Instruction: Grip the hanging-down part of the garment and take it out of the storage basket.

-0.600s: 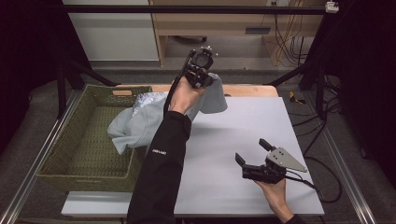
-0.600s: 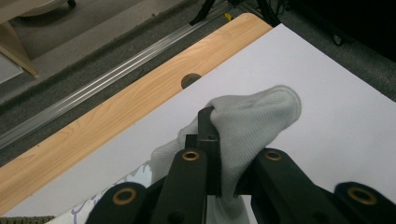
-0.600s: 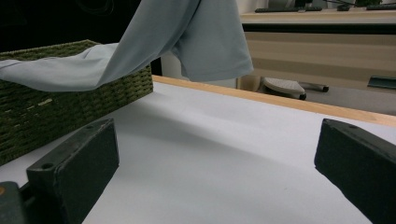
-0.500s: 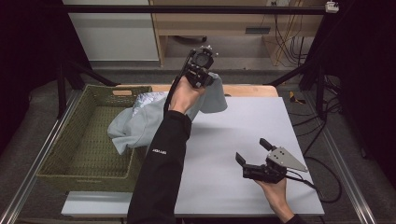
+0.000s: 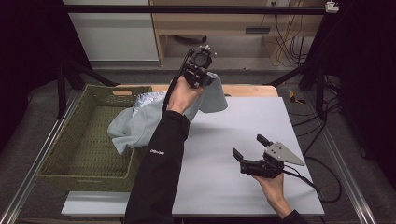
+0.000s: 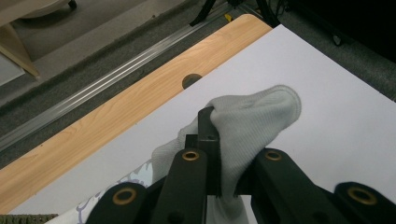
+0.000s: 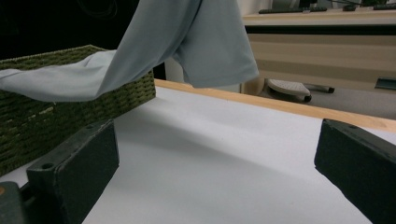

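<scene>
While unreadable white sleeve print [image 5: 153, 151], left claw [image 6: 210, 140] pinching grey garment [image 6: 252, 121], right claw [image 5: 251, 148] spread wide.

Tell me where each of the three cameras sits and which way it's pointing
High view: above the near side, looking forward and down on the white table; both forearms, left hand-held gripper and right hand-held gripper show.
Left gripper view: rides the raised left hand-held gripper, looking down; its jaws pinch the grey garment.
Right gripper view: low over the table, facing the woven basket; its open jaws show.
Shared: all three show the garment and table.
</scene>
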The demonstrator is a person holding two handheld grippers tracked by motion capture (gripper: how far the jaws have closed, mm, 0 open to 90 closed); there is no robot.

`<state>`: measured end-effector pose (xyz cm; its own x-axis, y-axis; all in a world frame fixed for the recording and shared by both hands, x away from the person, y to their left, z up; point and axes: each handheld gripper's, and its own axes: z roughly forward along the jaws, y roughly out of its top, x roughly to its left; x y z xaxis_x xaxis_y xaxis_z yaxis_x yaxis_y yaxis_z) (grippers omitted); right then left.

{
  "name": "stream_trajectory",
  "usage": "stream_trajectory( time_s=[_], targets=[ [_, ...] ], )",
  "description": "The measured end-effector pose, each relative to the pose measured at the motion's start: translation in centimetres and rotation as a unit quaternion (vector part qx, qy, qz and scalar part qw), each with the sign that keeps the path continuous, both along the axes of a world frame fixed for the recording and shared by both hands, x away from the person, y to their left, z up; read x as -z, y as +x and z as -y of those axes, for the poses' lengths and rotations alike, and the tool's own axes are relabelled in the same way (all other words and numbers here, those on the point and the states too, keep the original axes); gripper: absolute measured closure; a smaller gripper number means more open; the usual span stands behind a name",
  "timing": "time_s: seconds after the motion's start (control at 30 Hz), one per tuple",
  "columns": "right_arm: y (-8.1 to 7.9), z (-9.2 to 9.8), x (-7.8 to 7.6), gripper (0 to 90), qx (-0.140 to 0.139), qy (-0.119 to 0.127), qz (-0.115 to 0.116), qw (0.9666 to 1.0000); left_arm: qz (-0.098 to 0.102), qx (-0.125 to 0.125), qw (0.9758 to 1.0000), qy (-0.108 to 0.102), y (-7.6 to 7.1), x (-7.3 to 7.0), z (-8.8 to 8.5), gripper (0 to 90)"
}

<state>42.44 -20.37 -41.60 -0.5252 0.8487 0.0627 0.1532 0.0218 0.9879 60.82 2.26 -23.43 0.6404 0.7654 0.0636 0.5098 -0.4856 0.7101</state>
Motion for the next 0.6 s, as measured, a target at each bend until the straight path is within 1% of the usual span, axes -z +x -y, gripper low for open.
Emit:
stream_trajectory(
  time_s=[0.03, 0.13, 0.17, 0.2, 0.23, 0.27, 0.3, 0.33, 0.37, 0.4, 0.47, 0.5, 0.53, 0.57, 0.6],
  targets=[
    [0.3, -0.4, -0.3, 0.3, -0.003, 0.004, 0.001, 1.0000, 0.000, 0.000, 1.0000, 0.001, 0.0, 0.0, 0.0, 84.5],
    [0.6, -0.8, -0.6, 0.2, -0.007, 0.004, 0.007, 0.9999, 0.002, 0.002, 1.0000, 0.001, -0.1, -0.3, -0.1, 84.5],
    [1.0, -1.4, -0.8, 0.3, -0.008, 0.004, 0.010, 0.9999, 0.003, 0.001, 1.0000, 0.000, -0.2, -0.4, -0.2, 84.5],
    [1.0, -1.7, -1.0, 0.3, -0.013, 0.007, 0.001, 0.9999, 0.004, 0.001, 1.0000, -0.001, -0.2, -0.5, -0.2, 84.5],
    [1.0, -1.7, -1.0, 0.3, -0.013, 0.007, 0.001, 0.9999, 0.005, 0.002, 1.0000, 0.000, -0.3, -0.5, -0.2, 84.5],
    [1.5, -2.1, -1.1, 0.3, -0.013, 0.006, 0.006, 0.9999, 0.005, 0.001, 1.0000, 0.000, -0.3, -0.5, -0.3, 84.5],
    [1.5, -2.1, -1.1, 0.3, -0.013, 0.006, 0.006, 0.9999, 0.005, 0.001, 1.0000, 0.000, -0.4, -0.6, -0.3, 84.5],
    [1.9, -2.7, -1.2, 0.3, -0.014, 0.001, 0.013, 0.9998, 0.006, 0.001, 1.0000, 0.000, -0.4, -0.6, -0.4, 84.5],
    [1.9, -2.7, -1.2, 0.3, -0.014, 0.001, 0.013, 0.9998, 0.006, 0.000, 1.0000, -0.002, -0.5, -0.6, -0.5, 84.5],
    [2.1, -3.0, -1.3, 0.3, -0.015, 0.003, 0.008, 0.9999, 0.006, 0.000, 1.0000, -0.002, -0.5, -0.7, -0.6, 84.5],
    [2.7, -3.3, -1.4, 0.3, -0.016, -0.006, 0.012, 0.9998, 0.006, 0.001, 1.0000, -0.002, -0.5, -0.7, -0.7, 84.5],
    [2.9, -3.9, -1.6, 0.3, -0.015, -0.002, 0.009, 0.9998, 0.007, 0.000, 1.0000, -0.002, -0.5, -0.7, -0.7, 84.5],
    [2.9, -3.9, -1.6, 0.3, -0.015, -0.002, 0.009, 0.9998, 0.007, -0.001, 1.0000, -0.001, -0.5, -0.8, -0.8, 84.5],
    [3.1, -4.2, -1.7, 0.3, -0.017, -0.007, 0.007, 0.9998, 0.006, 0.000, 1.0000, 0.000, -0.5, -0.8, -0.9, 84.5],
    [3.4, -4.4, -1.7, 0.3, -0.020, -0.008, 0.012, 0.9997, 0.006, 0.000, 1.0000, 0.000, -0.5, -0.8, -0.9, 84.5]
  ],
)
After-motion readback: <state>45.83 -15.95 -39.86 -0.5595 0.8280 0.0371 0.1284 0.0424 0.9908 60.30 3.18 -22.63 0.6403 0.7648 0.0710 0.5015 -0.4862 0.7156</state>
